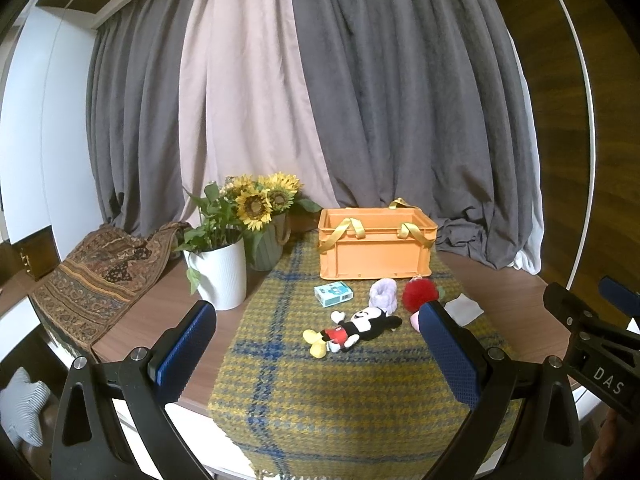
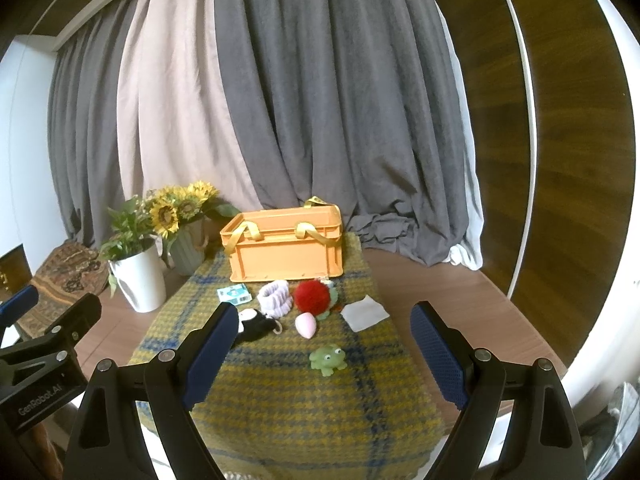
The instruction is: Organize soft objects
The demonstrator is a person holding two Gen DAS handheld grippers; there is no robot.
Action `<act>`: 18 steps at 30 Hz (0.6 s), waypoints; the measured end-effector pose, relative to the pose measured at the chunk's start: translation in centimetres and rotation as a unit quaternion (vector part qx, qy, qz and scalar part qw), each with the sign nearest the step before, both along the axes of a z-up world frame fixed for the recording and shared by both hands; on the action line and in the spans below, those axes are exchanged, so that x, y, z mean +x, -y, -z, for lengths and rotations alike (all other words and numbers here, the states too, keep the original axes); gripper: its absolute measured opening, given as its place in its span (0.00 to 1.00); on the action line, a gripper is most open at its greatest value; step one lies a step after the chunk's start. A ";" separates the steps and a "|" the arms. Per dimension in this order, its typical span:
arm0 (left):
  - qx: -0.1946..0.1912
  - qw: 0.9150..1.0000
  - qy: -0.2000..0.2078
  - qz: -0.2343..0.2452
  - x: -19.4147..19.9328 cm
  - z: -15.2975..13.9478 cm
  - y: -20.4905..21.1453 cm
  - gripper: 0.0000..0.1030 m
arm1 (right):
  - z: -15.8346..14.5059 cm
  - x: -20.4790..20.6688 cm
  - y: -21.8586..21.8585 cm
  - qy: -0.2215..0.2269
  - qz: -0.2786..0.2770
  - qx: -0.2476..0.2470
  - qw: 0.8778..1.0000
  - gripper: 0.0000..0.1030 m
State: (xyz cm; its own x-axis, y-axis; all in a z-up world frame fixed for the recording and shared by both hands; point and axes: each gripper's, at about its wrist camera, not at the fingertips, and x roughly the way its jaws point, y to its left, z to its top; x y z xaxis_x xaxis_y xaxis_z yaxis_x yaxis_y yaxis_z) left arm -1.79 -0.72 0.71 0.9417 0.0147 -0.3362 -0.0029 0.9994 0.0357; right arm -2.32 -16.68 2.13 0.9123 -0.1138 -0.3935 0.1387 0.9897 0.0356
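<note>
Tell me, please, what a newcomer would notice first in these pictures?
Probably the bright orange plastic crate with yellow strap handles, standing at the far end of the yellow-and-blue checked cloth. Next, the sunflowers left of it, and the fluffy red pompom among small soft toys in front.

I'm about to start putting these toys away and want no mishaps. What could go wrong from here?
1. The orange plastic crate has yellow ribbon handles drooping over its rim; a dropped toy could catch on them.
2. The red fluffy pompom, lilac knitted piece and pink egg-shaped sponge lie close together, so the wide-open right tongs might pinch two.
3. The black-and-red mouse plush has floppy limbs that could drag the small teal carton.
</note>
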 end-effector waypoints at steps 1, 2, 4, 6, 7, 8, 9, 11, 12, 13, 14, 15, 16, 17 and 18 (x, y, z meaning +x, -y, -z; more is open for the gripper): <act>0.000 1.000 0.001 0.000 -0.2 0.1 -0.1 1.00 | 0.0 0.0 0.0 0.000 0.000 0.000 1.000 0.86; 0.000 1.000 0.000 0.000 -0.1 0.1 -0.1 1.00 | 0.1 0.0 -0.1 -0.001 -0.001 0.000 1.000 0.86; 0.000 1.000 0.000 0.000 -0.2 0.2 -0.1 1.00 | 0.1 0.0 -0.1 -0.001 -0.001 0.000 1.000 0.86; 0.000 1.000 0.000 0.000 -0.2 0.2 -0.1 1.00 | 0.1 0.0 -0.2 -0.002 -0.001 0.000 1.000 0.86; 0.000 1.000 0.000 0.001 -0.2 0.2 -0.1 1.00 | 0.1 0.1 -0.2 -0.003 -0.001 0.000 1.000 0.86; -0.001 1.000 -0.001 0.001 -0.2 0.3 -0.2 1.00 | 0.1 0.1 -0.2 -0.003 -0.001 0.000 1.000 0.86; -0.001 1.000 -0.002 0.001 -0.2 0.3 -0.3 1.00 | 0.1 0.2 -0.2 -0.004 -0.001 0.000 1.000 0.86; -0.001 1.000 -0.005 0.001 -0.2 0.5 -0.4 1.00 | 0.2 0.3 -0.3 -0.006 -0.001 0.002 1.000 0.86; -0.001 1.000 -0.006 0.000 -0.1 0.6 -0.5 1.00 | 0.2 0.4 -0.3 -0.007 -0.002 0.002 1.000 0.86; -0.001 1.000 -0.008 0.000 0.0 0.6 -0.6 1.00 | 0.3 0.5 -0.3 -0.008 -0.001 0.003 1.000 0.86; -0.001 1.000 -0.009 0.000 0.1 0.7 -0.7 1.00 | 0.4 0.6 -0.3 -0.011 -0.002 0.003 1.000 0.86; 0.001 1.000 -0.010 -0.001 0.2 0.8 -0.8 1.00 | 0.5 0.8 -0.4 -0.013 -0.002 0.004 1.000 0.86; 0.003 1.000 -0.010 -0.001 0.5 1.0 -0.8 1.00 | 0.7 0.9 -0.4 -0.014 -0.001 0.005 1.000 0.86; 0.008 1.000 -0.012 -0.001 0.8 1.1 -0.7 1.00 | 0.9 1.1 -0.5 -0.017 0.000 0.006 1.000 0.86; 0.014 1.000 -0.014 -0.001 1.1 1.3 -0.7 1.00 | 1.1 1.4 -0.5 -0.019 0.001 0.006 1.000 0.86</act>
State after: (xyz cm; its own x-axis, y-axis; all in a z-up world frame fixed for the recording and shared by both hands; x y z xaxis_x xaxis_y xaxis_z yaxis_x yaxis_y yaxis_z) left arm -0.73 0.01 -0.58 0.9316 0.0271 -0.3624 -0.0044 0.9980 0.0633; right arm -0.96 -16.15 1.08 0.8961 -0.1099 -0.4300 0.1416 0.9890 0.0424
